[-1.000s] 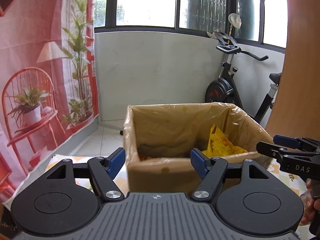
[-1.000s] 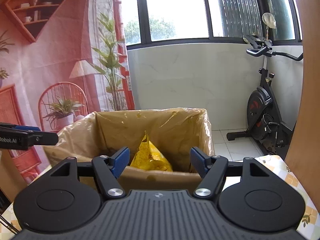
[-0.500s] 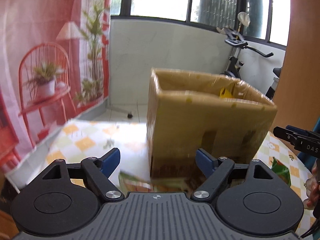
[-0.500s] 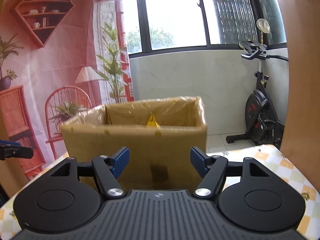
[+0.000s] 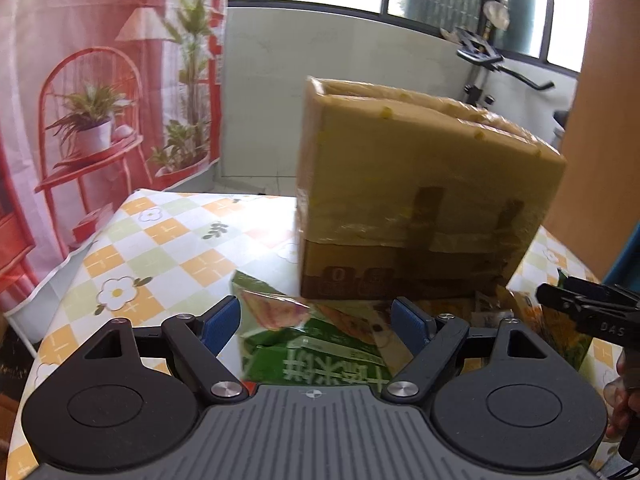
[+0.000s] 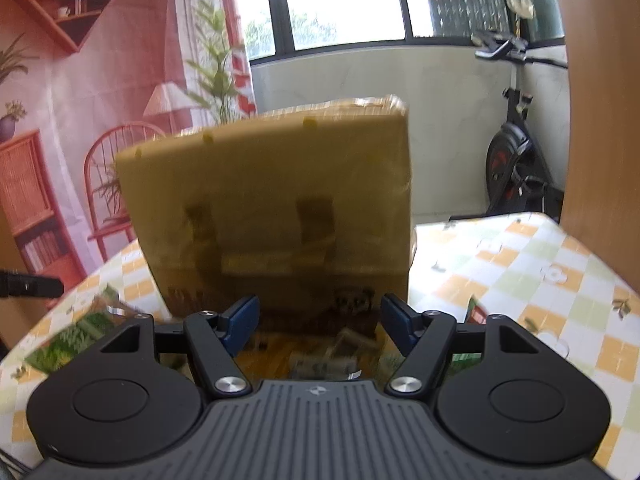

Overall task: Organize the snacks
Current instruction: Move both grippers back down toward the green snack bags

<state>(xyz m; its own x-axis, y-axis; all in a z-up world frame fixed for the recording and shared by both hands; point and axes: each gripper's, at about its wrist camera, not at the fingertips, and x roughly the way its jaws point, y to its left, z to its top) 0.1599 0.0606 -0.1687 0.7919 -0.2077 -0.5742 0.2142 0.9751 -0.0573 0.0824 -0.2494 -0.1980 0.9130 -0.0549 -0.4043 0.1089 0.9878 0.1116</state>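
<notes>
A tall cardboard box [image 5: 420,200] wrapped in plastic film stands on the checked tablecloth [image 5: 160,248]; it fills the middle of the right wrist view as the box [image 6: 280,208]. A green snack packet [image 5: 308,344] lies flat in front of it, just beyond my open left gripper [image 5: 316,322], whose blue pads touch nothing. My right gripper [image 6: 318,320] is open too, low over an orange-and-green snack packet [image 6: 324,356] at the box's foot. That packet [image 5: 560,328] and the right gripper [image 5: 592,316] show at the right edge of the left wrist view.
Another green packet [image 6: 72,340] lies at the left of the tablecloth [image 6: 540,264], with the left gripper's tip [image 6: 28,284] above it. An exercise bike [image 6: 516,168] and a white wall stand behind the table. A pink printed curtain [image 5: 80,80] hangs at the left.
Both grippers have sunk from above the box's open top to table level in front of it. The box's inside is out of sight; packets on the table have come into view.
</notes>
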